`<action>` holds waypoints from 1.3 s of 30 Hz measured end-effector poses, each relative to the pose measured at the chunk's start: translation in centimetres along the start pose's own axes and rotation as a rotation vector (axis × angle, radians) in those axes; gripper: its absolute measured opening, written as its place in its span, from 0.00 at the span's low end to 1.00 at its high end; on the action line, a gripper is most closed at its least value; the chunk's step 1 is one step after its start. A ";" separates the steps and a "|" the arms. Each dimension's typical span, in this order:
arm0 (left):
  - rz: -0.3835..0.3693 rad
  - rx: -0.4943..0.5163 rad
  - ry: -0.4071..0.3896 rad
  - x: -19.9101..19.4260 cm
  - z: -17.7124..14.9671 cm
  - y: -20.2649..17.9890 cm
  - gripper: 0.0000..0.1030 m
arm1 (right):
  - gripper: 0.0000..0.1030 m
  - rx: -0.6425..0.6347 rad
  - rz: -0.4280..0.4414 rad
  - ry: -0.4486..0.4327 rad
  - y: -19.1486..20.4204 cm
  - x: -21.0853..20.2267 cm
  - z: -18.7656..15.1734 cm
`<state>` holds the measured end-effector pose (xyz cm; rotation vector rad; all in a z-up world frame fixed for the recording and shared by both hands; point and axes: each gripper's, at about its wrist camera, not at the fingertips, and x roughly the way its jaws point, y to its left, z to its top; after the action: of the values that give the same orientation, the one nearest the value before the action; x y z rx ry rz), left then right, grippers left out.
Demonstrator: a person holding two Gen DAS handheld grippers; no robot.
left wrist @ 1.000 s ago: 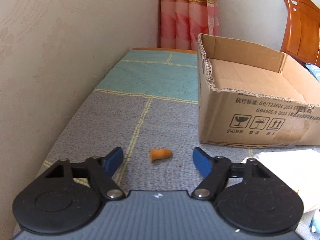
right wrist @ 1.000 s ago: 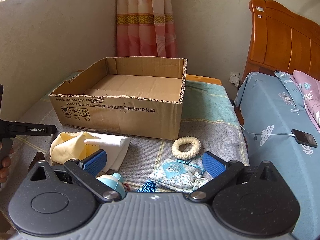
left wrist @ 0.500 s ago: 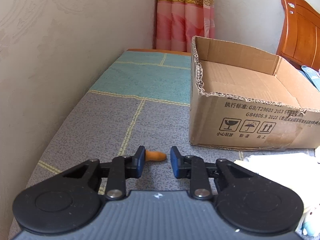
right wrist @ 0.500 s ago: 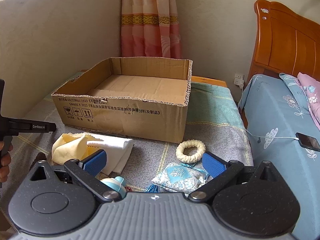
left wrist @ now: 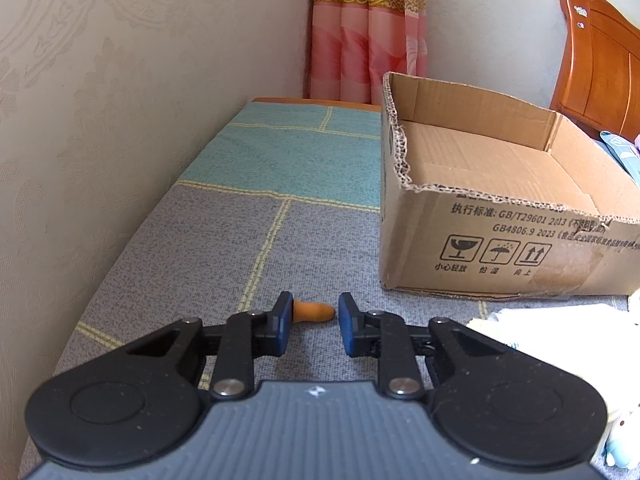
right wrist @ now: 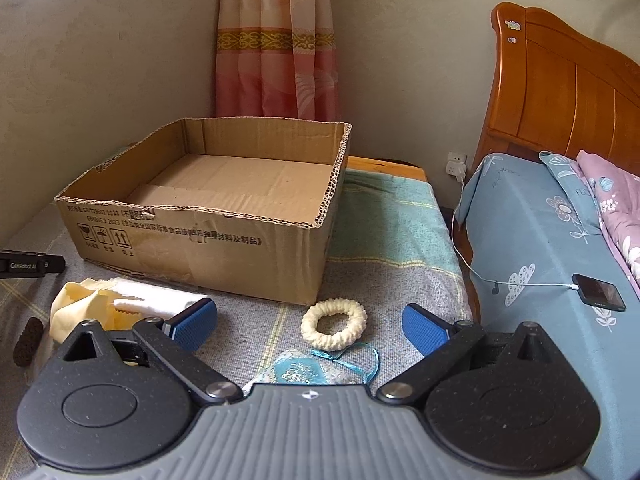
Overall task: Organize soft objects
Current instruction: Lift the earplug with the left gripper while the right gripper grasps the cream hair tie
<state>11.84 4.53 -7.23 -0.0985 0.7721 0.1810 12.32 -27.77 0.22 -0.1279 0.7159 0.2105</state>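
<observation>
Left gripper narrowed around orange plug — unpinched | right gripper wide | box "GB/T29601"

The box side reads "执行标准: GB/T29601 2013", "GB4806.9 2023", with fragile, umbrella and arrow signs over "小心轻放", "怕湿", "向上". The left gripper reads "GenRobot.AI".

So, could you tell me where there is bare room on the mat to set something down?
Free: the mat between the wall and the cardboard box, beyond the orange earplug; also right of the box. Crowded: in front of it, with cloths, scrunchie and sachet.
</observation>
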 end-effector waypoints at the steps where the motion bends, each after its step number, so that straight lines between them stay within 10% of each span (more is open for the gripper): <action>1: 0.000 0.000 0.000 0.0 0.0 0.0 0.22 | 0.94 0.000 -0.004 0.006 -0.2 0.4 0.1; 21: 0.001 0.004 0.008 0.0 0.1 -0.1 0.20 | 0.48 -0.007 -0.034 0.106 -1.5 5.9 0.0; 39: -0.089 0.101 -0.022 -4.3 1.1 0.7 0.20 | 0.43 0.003 -0.053 0.058 -1.4 0.7 0.8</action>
<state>9.43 4.85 -3.50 -0.0350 0.7518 0.0586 13.70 -28.90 0.37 -0.1501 0.7699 0.1555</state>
